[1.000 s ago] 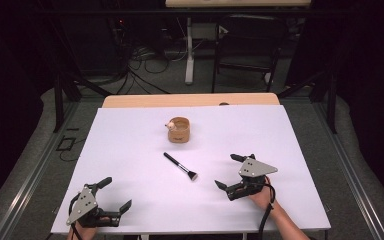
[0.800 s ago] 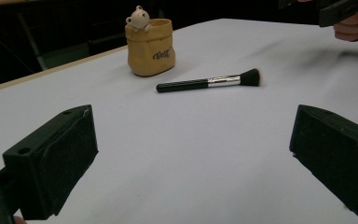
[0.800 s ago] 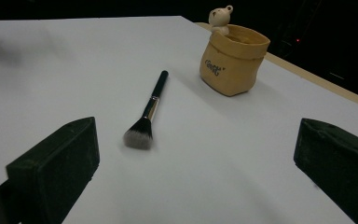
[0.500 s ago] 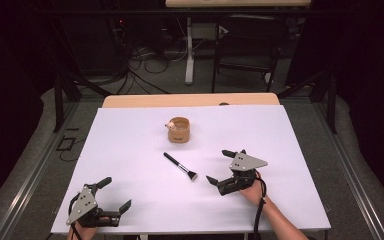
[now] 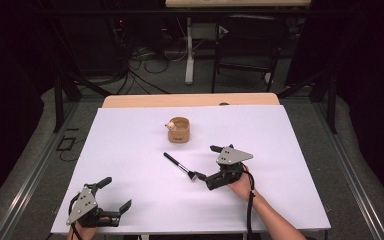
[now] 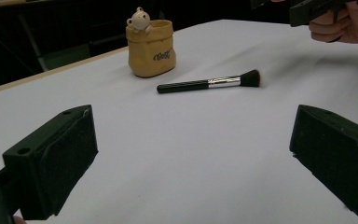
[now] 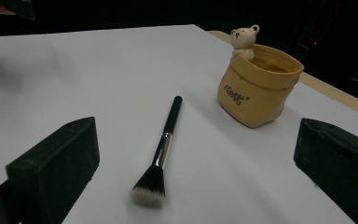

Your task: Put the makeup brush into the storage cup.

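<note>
- High view: the makeup brush (image 5: 178, 166) lies flat on the white table (image 5: 130, 150), its long axis running diagonally from the handle tip nearer the yellow pot (image 5: 179, 129) down to the bristle head. The right gripper (image 5: 206, 165) sits just beside that bristle end, jaws spread wide with nothing between them. The left gripper (image 5: 115, 196) rests well apart at the near left edge, also spread and empty, so the right hand is clearly the nearer one.
- Left gripper view: the brush (image 6: 209, 83) lies far ahead, crosswise to the open jaws, bristles toward the person's right hand (image 6: 342, 23); the pot (image 6: 151, 46) stands behind it.
- Right gripper view: the brush (image 7: 161, 149) lies between the spread jaws and ahead of them, almost lengthwise, bristle head nearest the camera and handle pointing away. The pot (image 7: 256, 84) stands to its right, apart. I judge that closing on the ferrule calls only for a short advance.
</note>
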Tool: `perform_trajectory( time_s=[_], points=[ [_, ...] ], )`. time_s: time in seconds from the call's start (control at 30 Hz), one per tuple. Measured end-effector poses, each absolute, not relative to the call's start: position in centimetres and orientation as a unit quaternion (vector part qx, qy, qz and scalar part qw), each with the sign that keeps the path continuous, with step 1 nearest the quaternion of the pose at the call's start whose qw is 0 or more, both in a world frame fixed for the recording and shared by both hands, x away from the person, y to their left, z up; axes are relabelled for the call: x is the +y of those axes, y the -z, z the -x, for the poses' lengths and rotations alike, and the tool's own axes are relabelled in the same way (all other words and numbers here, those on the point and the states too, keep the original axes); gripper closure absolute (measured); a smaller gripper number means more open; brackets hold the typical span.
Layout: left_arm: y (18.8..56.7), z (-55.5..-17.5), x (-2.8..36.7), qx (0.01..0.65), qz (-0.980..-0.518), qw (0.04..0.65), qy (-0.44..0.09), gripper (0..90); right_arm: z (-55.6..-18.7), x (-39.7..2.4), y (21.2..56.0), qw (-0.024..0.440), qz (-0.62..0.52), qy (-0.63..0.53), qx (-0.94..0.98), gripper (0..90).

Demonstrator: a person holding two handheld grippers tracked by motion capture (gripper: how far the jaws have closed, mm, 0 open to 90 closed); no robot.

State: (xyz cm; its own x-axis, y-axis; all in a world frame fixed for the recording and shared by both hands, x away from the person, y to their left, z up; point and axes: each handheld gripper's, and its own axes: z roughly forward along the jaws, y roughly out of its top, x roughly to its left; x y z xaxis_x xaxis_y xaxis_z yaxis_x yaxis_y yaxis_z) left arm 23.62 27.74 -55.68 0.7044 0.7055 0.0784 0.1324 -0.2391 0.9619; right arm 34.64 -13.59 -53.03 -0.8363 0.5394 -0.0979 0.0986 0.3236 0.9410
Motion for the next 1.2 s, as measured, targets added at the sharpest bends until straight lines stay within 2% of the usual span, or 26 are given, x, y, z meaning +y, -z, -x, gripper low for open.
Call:
perform_trajectory(
  time_s=[1.2],
  points=[
    [55.6, -23.5, 27.7, 0.274, -0.744, 0.552, -0.26, 0.7, -37.1, -8.9, 53.4, 0.175, -0.195, -0.534, 0.804, 0.0]
  ],
)
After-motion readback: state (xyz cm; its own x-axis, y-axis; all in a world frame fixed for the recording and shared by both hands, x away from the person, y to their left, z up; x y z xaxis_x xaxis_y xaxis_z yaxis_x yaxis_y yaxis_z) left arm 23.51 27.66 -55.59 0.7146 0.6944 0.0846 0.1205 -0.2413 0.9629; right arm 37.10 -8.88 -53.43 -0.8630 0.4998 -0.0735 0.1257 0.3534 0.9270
